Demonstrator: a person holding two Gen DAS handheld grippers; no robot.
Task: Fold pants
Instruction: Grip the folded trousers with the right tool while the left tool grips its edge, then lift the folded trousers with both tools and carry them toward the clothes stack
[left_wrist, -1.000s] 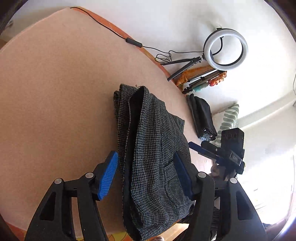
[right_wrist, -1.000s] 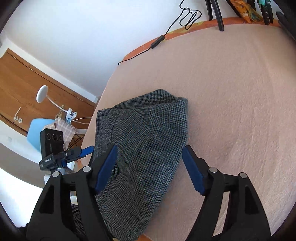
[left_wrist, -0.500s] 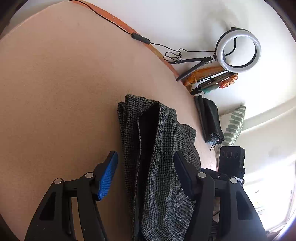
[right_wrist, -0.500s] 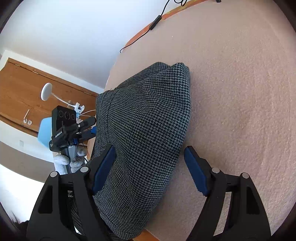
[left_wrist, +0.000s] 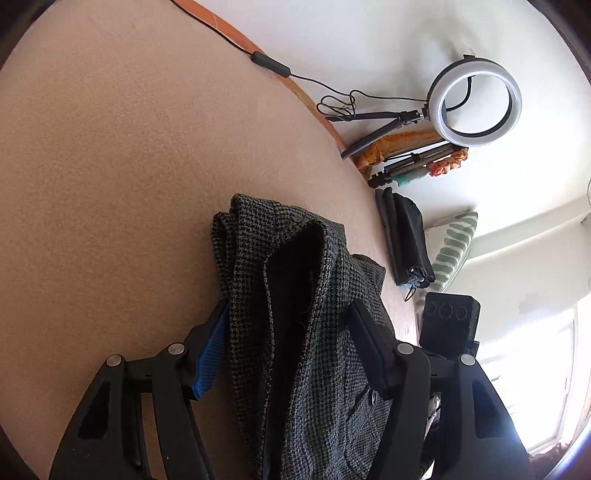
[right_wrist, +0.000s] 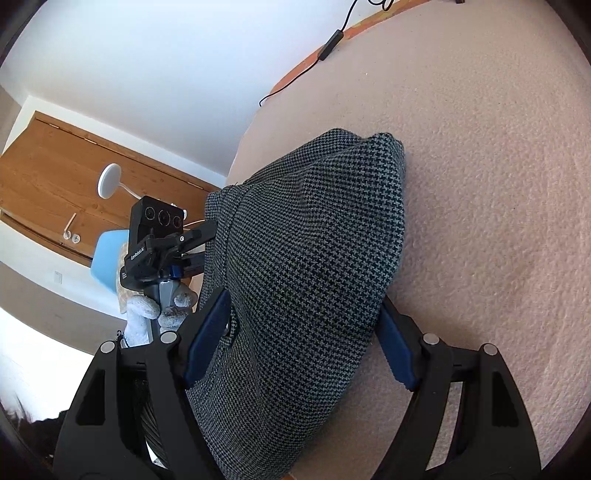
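Observation:
The grey houndstooth pants (left_wrist: 306, 317) lie folded in a thick bundle on the pink tabletop (left_wrist: 110, 166), near its edge. My left gripper (left_wrist: 288, 339) is open, its blue-padded fingers either side of the bundle's open end, where dark lining shows. My right gripper (right_wrist: 303, 332) is open too and straddles the other side of the pants (right_wrist: 314, 258), whose smooth folded face shows there. The left gripper's camera block and gloved hand (right_wrist: 155, 302) show in the right wrist view.
A ring light on a stand (left_wrist: 476, 99) and a cable (left_wrist: 269, 66) sit at the table's far edge. A folded black cloth (left_wrist: 406, 240) lies beyond the pants. A wooden door (right_wrist: 55, 173) and a blue chair (right_wrist: 107, 254) stand off the table.
Both grippers have moved in closer over the pants, so the bundle now lies between each pair of open fingers. The jaws have not closed.

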